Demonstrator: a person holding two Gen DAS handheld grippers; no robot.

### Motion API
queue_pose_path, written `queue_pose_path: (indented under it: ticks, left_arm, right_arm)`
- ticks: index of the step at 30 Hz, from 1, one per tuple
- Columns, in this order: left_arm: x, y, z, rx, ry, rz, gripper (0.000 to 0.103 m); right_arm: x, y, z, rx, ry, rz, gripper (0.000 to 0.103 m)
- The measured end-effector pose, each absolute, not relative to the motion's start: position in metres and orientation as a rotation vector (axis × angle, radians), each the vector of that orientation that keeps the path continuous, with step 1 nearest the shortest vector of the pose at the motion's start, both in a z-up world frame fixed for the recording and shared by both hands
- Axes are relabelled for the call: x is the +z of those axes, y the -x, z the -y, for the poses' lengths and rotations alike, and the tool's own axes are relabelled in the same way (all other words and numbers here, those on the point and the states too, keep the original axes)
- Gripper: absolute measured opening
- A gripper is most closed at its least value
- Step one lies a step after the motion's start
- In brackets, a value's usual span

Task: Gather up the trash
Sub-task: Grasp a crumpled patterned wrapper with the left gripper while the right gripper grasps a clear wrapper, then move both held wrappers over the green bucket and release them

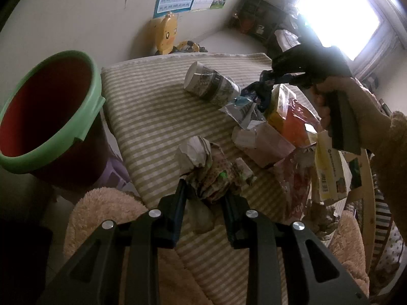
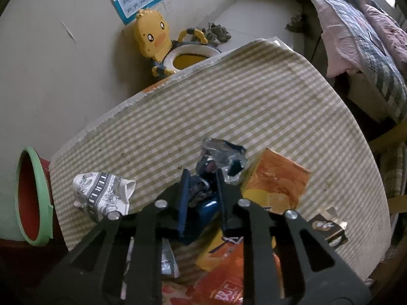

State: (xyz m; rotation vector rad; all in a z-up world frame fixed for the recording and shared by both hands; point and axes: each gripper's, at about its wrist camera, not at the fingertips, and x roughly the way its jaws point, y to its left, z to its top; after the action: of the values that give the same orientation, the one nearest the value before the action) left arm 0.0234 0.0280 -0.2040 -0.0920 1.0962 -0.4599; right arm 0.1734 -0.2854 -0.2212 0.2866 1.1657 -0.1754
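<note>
A red bin with a green rim (image 1: 48,117) stands left of the striped table (image 1: 152,117); it also shows in the right wrist view (image 2: 33,195). My left gripper (image 1: 204,190) is shut on a crumpled printed paper wad (image 1: 211,172) at the table's near edge. My right gripper (image 2: 202,180) is shut on a blue and silver foil wrapper (image 2: 221,157) near the table's middle; it also shows in the left wrist view (image 1: 264,89). A crushed patterned paper cup (image 1: 211,84) lies beside it, and also shows in the right wrist view (image 2: 101,193).
An orange juice carton (image 2: 274,183), red and orange snack bags (image 2: 229,274), a small dark box (image 2: 328,228) and torn cartons (image 1: 328,167) lie on the table's right part. A yellow duck potty (image 2: 162,45) stands behind the table. A bed with blankets (image 2: 368,38) is at the right.
</note>
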Motion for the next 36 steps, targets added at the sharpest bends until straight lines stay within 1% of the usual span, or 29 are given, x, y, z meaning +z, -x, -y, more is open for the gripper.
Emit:
queue_pose_path:
  ticks: [4, 10, 18, 27, 36]
  left_arm:
    - [-0.204, -0.024, -0.029, -0.455, 0.092, -1.094, 0.025]
    - [-0.195, -0.02, -0.024, -0.445, 0.066, -1.064, 0.025]
    - [-0.161, -0.015, -0.021, -0.412, 0.004, -0.969, 0.025]
    - [-0.114, -0.012, -0.025, -0.369, -0.021, -0.849, 0.026]
    - [-0.087, -0.014, -0.049, -0.292, -0.005, -0.78, 0.026]
  right_arm:
    - [-0.203, -0.158, 0.289, -0.146, -0.346, -1.098, 0.014]
    - [-0.156, -0.117, 0.282, -0.082, -0.359, -0.957, 0.014]
    - [-0.097, -0.042, 0.254, -0.042, -0.292, -0.769, 0.014]
    - [-0.09, 0.012, 0.222, 0.009, -0.204, -0.738, 0.014]
    - [-0.079, 0.027, 0.198, 0.062, -0.165, -0.729, 0.014]
